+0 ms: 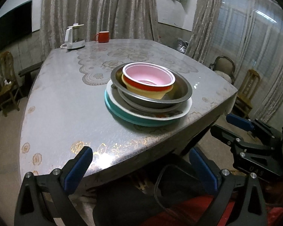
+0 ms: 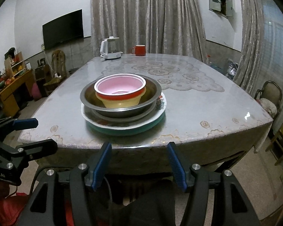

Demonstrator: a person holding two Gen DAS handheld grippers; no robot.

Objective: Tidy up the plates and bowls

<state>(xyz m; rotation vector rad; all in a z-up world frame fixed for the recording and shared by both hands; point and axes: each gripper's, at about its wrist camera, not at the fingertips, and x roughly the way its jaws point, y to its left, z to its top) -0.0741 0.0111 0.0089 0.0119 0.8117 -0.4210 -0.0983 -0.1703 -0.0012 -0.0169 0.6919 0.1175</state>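
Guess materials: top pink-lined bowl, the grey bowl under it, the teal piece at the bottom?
Pink-lined bowl: likely plastic or melamine; matte, opaque, flat colour bands.
Grey bowl: looks like stainless steel; dull metallic sheen, thin rolled rim, reflections inside.
Teal piece: unclear, plastic or glazed ceramic; thick, smooth, uniform edge is all that shows.

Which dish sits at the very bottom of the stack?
The teal plate, flat on the table; the white plate, metal bowls and pink-lined bowl all rest above it.

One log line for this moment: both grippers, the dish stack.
left gripper: open, empty | right gripper: open, empty | stack: red bowl in steel bowl, on white plate, teal plate
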